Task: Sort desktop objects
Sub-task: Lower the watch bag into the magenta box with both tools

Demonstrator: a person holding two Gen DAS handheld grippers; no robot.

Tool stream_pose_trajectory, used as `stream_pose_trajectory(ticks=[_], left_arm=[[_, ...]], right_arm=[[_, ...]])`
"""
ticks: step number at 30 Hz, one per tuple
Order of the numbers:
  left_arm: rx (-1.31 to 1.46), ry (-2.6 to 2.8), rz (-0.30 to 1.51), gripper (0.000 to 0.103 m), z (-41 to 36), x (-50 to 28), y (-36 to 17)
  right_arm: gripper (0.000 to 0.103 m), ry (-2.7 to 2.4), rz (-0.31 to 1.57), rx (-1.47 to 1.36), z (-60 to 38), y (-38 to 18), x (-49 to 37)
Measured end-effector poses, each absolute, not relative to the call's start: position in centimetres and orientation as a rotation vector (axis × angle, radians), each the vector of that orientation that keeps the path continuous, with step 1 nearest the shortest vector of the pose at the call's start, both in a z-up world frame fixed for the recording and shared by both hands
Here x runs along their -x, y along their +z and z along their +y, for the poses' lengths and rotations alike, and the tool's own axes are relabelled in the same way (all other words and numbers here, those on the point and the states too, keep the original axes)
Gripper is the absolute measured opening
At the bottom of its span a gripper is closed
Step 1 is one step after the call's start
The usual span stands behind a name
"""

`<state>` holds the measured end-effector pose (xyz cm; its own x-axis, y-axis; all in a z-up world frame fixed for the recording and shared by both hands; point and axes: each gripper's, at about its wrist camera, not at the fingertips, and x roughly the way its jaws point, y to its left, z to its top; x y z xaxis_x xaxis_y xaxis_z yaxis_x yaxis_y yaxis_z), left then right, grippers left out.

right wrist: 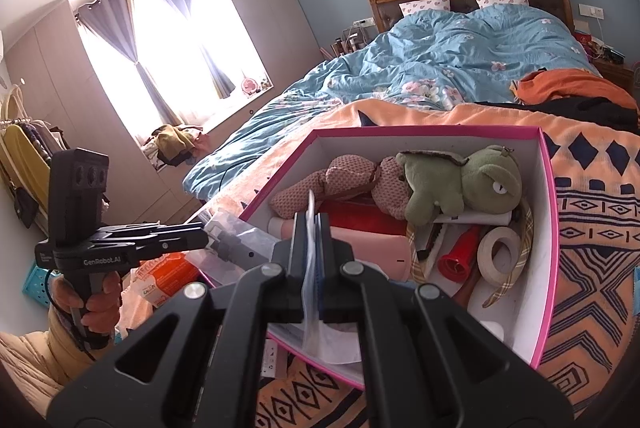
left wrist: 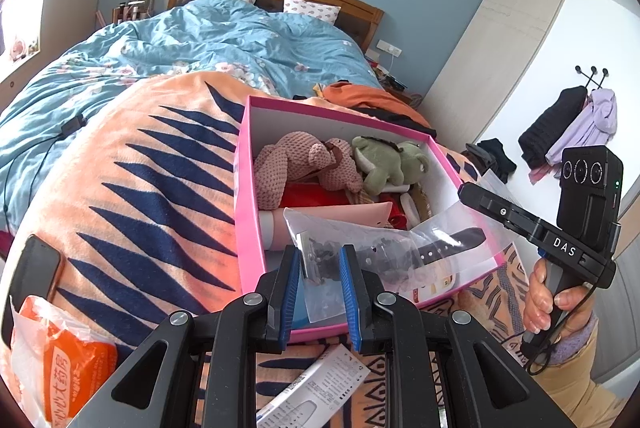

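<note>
A clear plastic bag [left wrist: 384, 248] with a black watch strap inside hangs over the near end of the pink box [left wrist: 241, 188]. My left gripper [left wrist: 320, 252] is shut on the bag's buckle end, blue pads on either side. My right gripper [right wrist: 311, 218] is shut on a thin edge of the same bag [right wrist: 320, 332]. In the left wrist view the right gripper [left wrist: 464, 190] reaches the bag's far corner. In the right wrist view the left gripper [right wrist: 204, 228] holds the strap end. The box [right wrist: 549, 228] holds a pink plush [left wrist: 304, 164] and a green plush [left wrist: 388, 160].
The box sits on an orange patterned blanket [left wrist: 140, 168] on a bed. A phone [left wrist: 32, 280], an orange pharmacy bag [left wrist: 68, 368] and a white carton [left wrist: 316, 384] lie near the left gripper. A tape roll [right wrist: 500, 252] and a red cone [right wrist: 456, 256] lie in the box.
</note>
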<state>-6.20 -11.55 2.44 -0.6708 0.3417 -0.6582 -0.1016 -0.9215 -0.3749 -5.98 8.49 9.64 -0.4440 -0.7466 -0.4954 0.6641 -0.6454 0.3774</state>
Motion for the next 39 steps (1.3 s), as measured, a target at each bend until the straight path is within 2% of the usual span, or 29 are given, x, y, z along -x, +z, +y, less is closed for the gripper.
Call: stream_pose_trajectory(ticks=[39], left_arm=[[1.207,2.642,-0.399,0.019,-11.0,7.4,0.7]], right_arm=[[0.004,-2.131,-0.186,-0.886,9.6,7.3,7.2]])
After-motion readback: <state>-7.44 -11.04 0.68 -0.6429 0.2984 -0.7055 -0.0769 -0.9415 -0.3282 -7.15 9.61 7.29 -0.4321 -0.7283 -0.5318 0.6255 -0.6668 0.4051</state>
